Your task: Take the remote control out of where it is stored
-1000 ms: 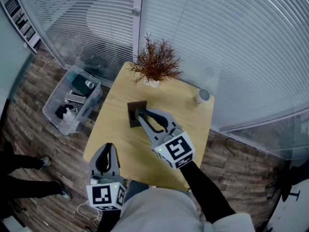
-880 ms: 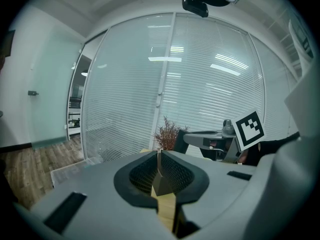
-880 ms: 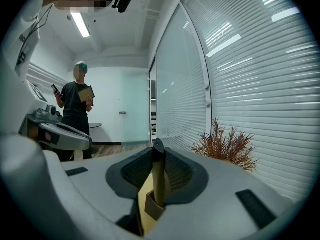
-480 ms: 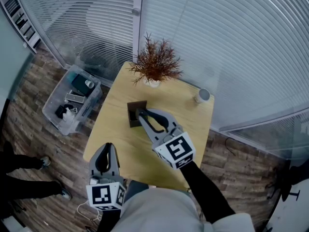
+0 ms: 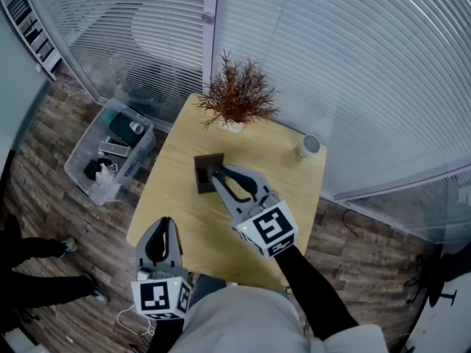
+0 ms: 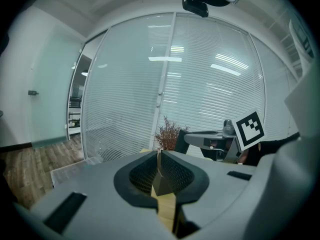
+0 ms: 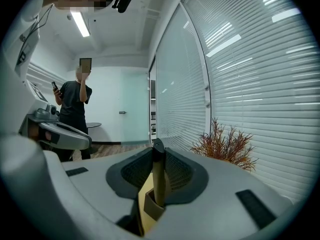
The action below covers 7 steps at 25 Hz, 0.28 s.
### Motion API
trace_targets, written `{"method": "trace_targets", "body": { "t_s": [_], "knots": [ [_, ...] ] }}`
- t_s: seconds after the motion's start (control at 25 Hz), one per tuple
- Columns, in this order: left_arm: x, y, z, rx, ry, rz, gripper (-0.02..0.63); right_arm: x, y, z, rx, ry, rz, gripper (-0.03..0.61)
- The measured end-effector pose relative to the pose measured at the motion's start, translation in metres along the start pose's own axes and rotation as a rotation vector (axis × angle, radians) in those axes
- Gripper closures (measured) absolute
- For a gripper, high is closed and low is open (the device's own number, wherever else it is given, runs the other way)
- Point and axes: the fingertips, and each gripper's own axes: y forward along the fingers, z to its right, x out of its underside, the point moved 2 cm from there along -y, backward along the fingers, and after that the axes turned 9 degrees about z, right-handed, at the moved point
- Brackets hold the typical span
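**Where the remote control [image 7: 158,171] stands in its holder [image 5: 202,179], the right gripper [image 5: 215,173] clamps it**

As it reaches over the middle of the wooden table [image 5: 294,190], the right gripper has its jaws closed on the slim dark remote control. The remote control stands upright, with its lower end down inside the small dark brown holder on the tabletop. The left gripper [image 5: 165,225] hangs at the near edge of the table, well apart from the holder. Its jaws are pressed together with nothing between them.

Beyond the holder, a reddish-brown potted plant [image 5: 237,94] stands near the far edge, and a small grey cup [image 5: 309,145] sits toward the far right corner. On the wood floor to the left of the table lies a clear plastic bin [image 5: 81,169] with odds and ends in it. White blinds [image 5: 353,65] cover the glass walls behind.
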Motion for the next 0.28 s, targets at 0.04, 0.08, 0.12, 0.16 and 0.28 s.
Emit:
{"method": "trace_targets", "body": {
  "t_s": [0.04,0.08,0.12,0.16,0.28],
  "knots": [
    [0.0001,-0.0003,0.0001,0.000,0.000,0.000,0.586,0.0001,-0.0002,0.0003,0.001,-0.002,0.001,0.503],
    [0.0003,-0.0007,0.0003,0.000,0.000,0.000,0.586,0.0001,-0.0003,0.0006,0.002,-0.005,0.002,0.503],
    [0.0004,-0.0010,0.0005,0.000,0.000,-0.001,0.586,0.0000,-0.0006,0.0009,0.003,-0.007,0.003,0.503],
    [0.0001,-0.0011,0.0006,0.001,0.000,-0.001,0.586,-0.0001,-0.0007,0.0011,0.004,-0.009,0.004,0.503],
    [-0.0013,-0.0010,0.0007,0.002,0.000,0.000,0.586,-0.0005,-0.0010,0.0014,0.006,-0.011,0.004,0.503]
  ]
}}
